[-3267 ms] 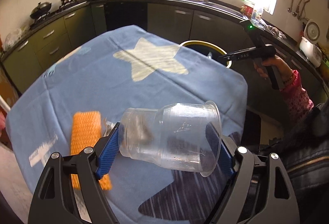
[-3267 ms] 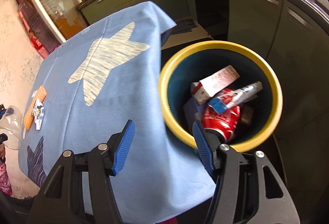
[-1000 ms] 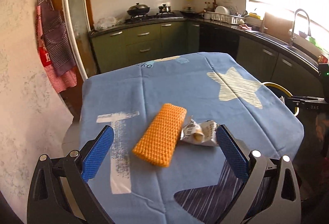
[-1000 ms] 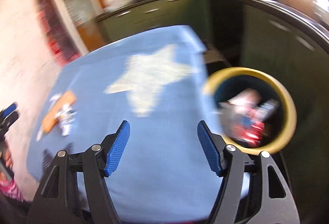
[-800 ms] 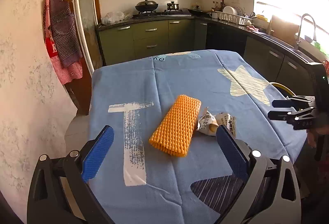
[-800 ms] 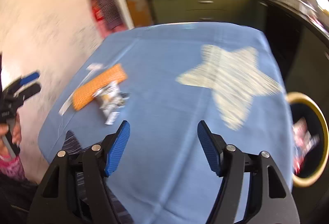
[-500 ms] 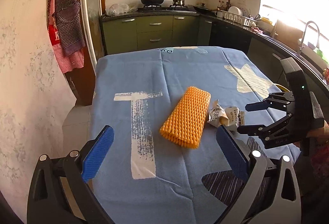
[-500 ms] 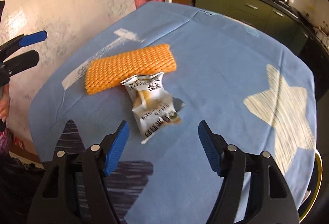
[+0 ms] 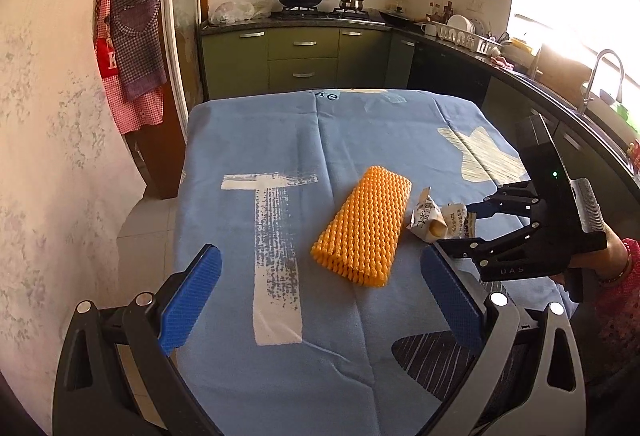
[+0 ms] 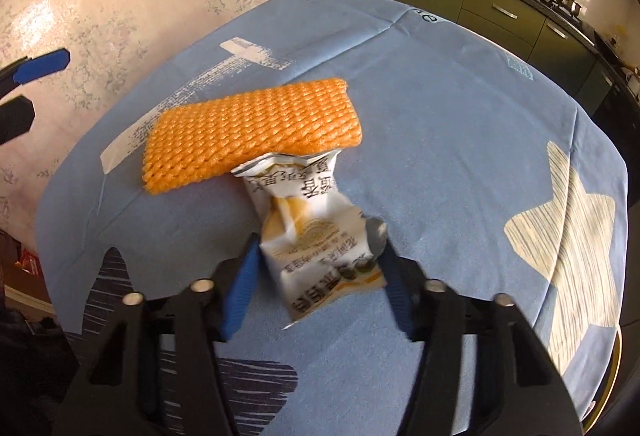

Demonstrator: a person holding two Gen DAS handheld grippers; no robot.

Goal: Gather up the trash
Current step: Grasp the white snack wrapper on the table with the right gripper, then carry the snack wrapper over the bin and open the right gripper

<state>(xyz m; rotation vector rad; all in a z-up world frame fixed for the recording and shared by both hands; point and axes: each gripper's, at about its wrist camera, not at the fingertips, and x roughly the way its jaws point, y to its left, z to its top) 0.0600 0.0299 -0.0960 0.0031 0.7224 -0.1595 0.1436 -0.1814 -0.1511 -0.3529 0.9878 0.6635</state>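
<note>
Two grippers noted. Your right gripper (image 10: 318, 278) is closing, its jaws around the crumpled snack wrapper (image 10: 316, 232) beside the orange foam net (image 10: 252, 130) near the table's (image 10: 440, 116) edge. Your left gripper (image 9: 320, 300) stands wide and empty at that edge.

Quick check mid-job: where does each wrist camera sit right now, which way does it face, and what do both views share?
Left wrist: on the left gripper, fingers wide apart with nothing between them, facing across the table toward the stove; a hand shows.
Right wrist: on the right gripper, angled down, fingers closing around the snack wrapper.
Shared: wrapper, orange foam net, blue tablecloth.
</note>
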